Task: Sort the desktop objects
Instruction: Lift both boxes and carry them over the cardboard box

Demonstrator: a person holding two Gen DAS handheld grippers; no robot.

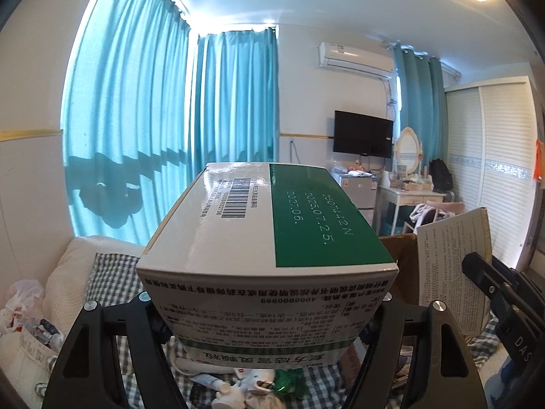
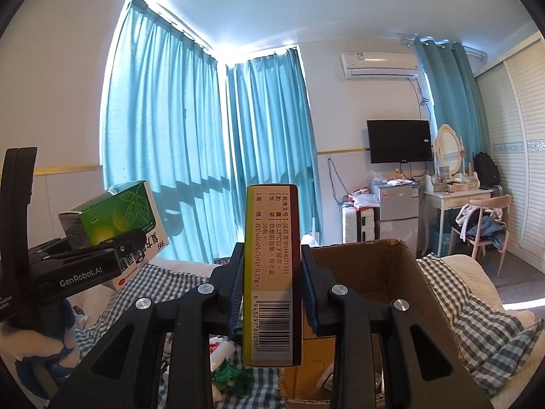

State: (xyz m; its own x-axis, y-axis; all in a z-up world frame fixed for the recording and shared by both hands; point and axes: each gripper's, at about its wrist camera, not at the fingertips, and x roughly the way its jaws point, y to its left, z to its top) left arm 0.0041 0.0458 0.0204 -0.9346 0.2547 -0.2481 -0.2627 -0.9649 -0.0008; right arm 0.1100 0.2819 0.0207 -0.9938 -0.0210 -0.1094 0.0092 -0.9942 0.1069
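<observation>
**Both hands loaded, both boxes in the air**

You have a wide green-and-white medicine box (image 1: 265, 238) clamped in your left gripper (image 1: 265, 310); its jaws stand far apart because the box fills them, pressing on its two side faces near the end closest to the camera. In your right gripper (image 2: 272, 279) the jaws are drawn in narrow on a slim yellow-edged medicine box (image 2: 272, 272) standing upright, barcode toward the lens, gripped at about mid-height. Both boxes are lifted clear of the checked cloth (image 2: 477, 327) that covers the surface below.

Just beyond the slim box, to its right, sits an open cardboard carton (image 2: 371, 272) with its flaps up; that looks like the likely place for sorted items, though I cannot be sure of it from here. Under both grippers the cloth is littered with small tubes, wrappers and a green net bag (image 2: 235, 375).

Mind these risks:
- The wide box is held only at one end, so most of it overhangs; a quick swing could make it pivot or slide out.
- The left gripper shows at the left of the right-hand view, near the slim box. Converging on the carton together could knock the two together.
- A raised carton flap could catch a box coming in low.
- Releasing too high could bounce a box into the clutter.
</observation>
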